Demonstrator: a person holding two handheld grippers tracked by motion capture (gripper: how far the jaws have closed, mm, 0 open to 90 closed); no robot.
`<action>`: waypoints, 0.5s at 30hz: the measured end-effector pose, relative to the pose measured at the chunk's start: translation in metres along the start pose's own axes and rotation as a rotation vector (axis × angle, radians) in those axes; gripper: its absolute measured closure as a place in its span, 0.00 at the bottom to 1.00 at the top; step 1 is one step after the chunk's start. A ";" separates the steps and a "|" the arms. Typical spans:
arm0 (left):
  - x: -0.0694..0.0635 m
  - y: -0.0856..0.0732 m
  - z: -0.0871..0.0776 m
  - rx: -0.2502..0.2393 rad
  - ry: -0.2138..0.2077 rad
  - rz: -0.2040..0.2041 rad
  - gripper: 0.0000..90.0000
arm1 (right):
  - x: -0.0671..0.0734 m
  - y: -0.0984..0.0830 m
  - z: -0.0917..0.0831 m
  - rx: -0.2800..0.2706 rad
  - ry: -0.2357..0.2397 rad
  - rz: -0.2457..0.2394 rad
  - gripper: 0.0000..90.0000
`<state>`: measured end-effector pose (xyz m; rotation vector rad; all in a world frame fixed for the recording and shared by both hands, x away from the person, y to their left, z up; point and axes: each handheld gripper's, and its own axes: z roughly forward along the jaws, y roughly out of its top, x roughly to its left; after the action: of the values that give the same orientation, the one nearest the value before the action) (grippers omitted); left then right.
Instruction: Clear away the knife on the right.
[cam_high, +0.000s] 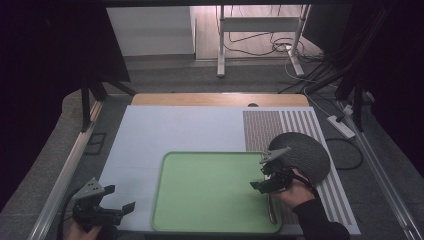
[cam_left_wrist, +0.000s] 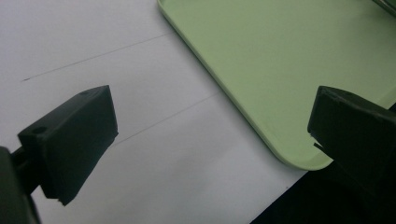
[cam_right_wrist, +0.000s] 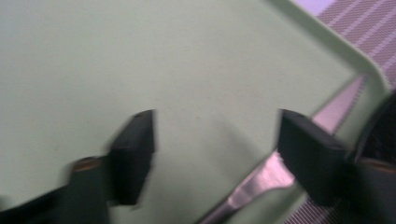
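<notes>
Right gripper (cam_high: 258, 184) hovering over the right edge of the green tray (cam_high: 210, 200), jaws released and spread apart, nothing clamped between them. In the right gripper view, same gripper (cam_right_wrist: 215, 140) looking down on the tray (cam_right_wrist: 140, 70), with a metal utensil (cam_right_wrist: 261, 179), seemingly a fork, lying just below and beside the right-hand jaw, handle running off toward the tray's corner; not touched by either pad, as far as the blur allows. From above, utensil (cam_high: 271, 210) resting along the tray's right rim, directly under the hand. Dark round plate (cam_high: 302, 155) just behind the gripper, on the striped mat (cam_high: 305, 122).

Left gripper (cam_high: 122, 207) low at the near left corner, jaws released wide, gripping nothing. In its own view (cam_left_wrist: 210, 140), white board (cam_left_wrist: 140, 140) beneath and the tray's corner (cam_left_wrist: 280, 93) ahead to the right.
</notes>
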<state>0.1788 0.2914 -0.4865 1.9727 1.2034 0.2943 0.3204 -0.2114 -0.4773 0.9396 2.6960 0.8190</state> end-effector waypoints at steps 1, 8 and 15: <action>0.000 0.000 0.000 0.000 0.000 0.000 0.02 | 0.001 -0.002 -0.001 0.002 -0.016 -0.001 0.24; 0.000 0.000 0.001 0.001 -0.001 0.002 0.02 | 0.002 -0.019 -0.019 -0.055 -0.033 0.057 0.09; 0.000 0.001 0.001 0.003 0.000 0.003 0.02 | 0.002 -0.042 -0.036 -0.092 -0.094 0.080 0.01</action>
<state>0.1800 0.2905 -0.4865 1.9777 1.2015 0.2940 0.2848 -0.2533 -0.4699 1.0435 2.5332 0.8830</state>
